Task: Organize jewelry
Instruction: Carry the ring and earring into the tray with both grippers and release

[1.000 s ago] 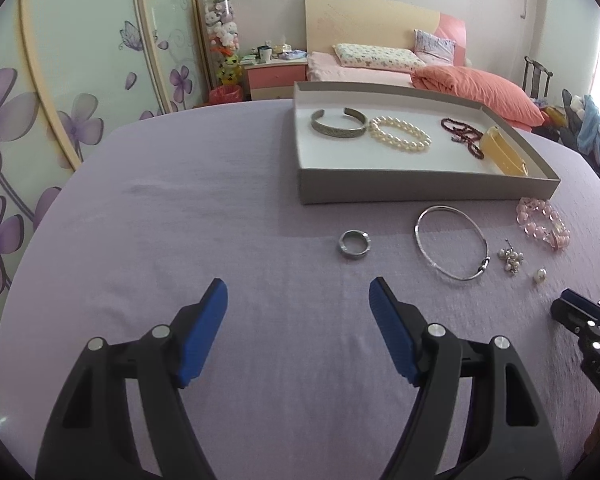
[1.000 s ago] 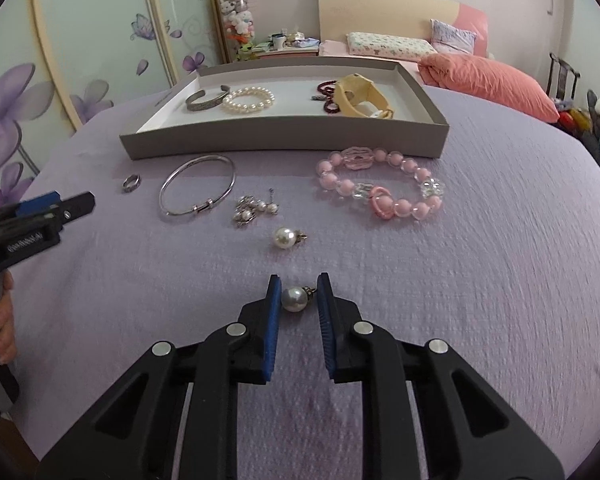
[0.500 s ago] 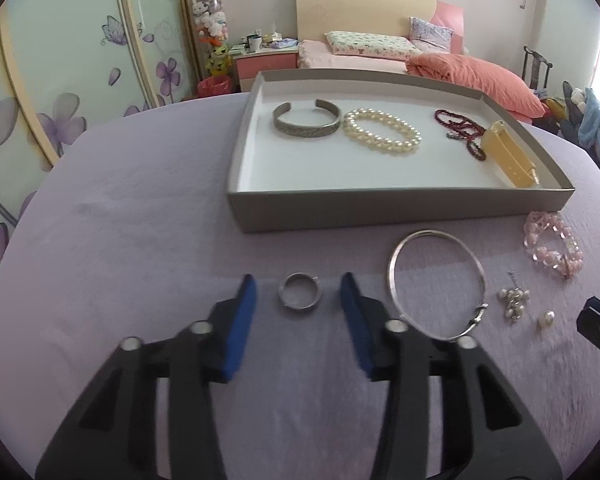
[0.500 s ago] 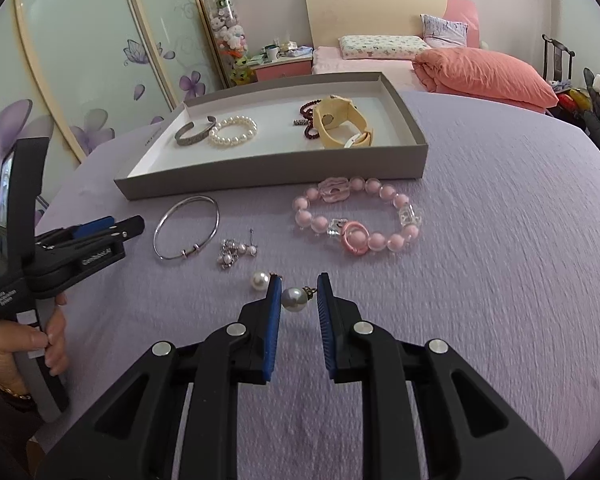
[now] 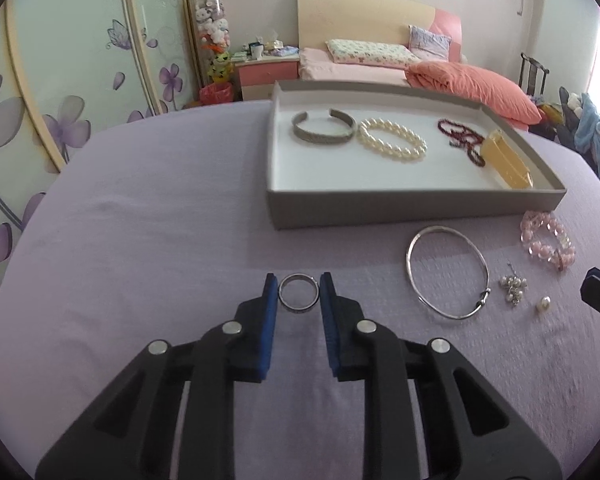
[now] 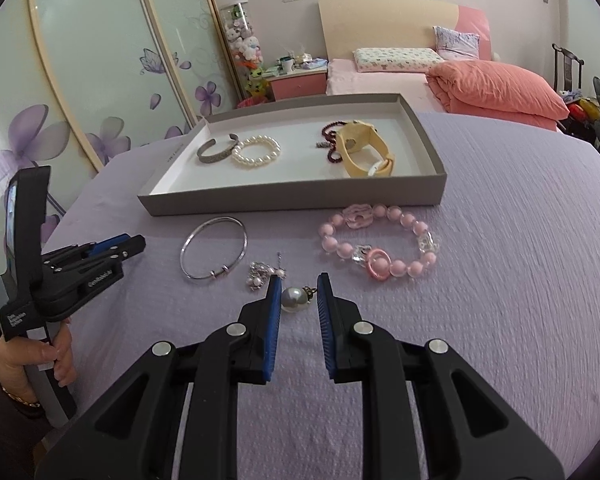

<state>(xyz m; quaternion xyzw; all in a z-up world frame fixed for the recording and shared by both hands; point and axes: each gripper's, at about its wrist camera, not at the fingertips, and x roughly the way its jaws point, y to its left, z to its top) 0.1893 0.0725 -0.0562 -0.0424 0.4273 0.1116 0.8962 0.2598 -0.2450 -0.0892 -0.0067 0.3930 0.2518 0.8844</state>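
Two claws grip: left claw (image 5: 299, 295), just closing, pinches silver ring (image 5: 299, 293); right claw (image 6: 299, 294) holds pearl earring (image 6: 295, 299).

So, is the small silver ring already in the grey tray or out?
Out: the small silver ring lies on the purple cloth, before the grey tray.

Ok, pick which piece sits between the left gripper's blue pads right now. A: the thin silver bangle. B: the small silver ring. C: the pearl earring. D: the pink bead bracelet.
B: the left gripper, whose jaws have just been closing, brackets the small silver ring, its pads against the ring's sides.
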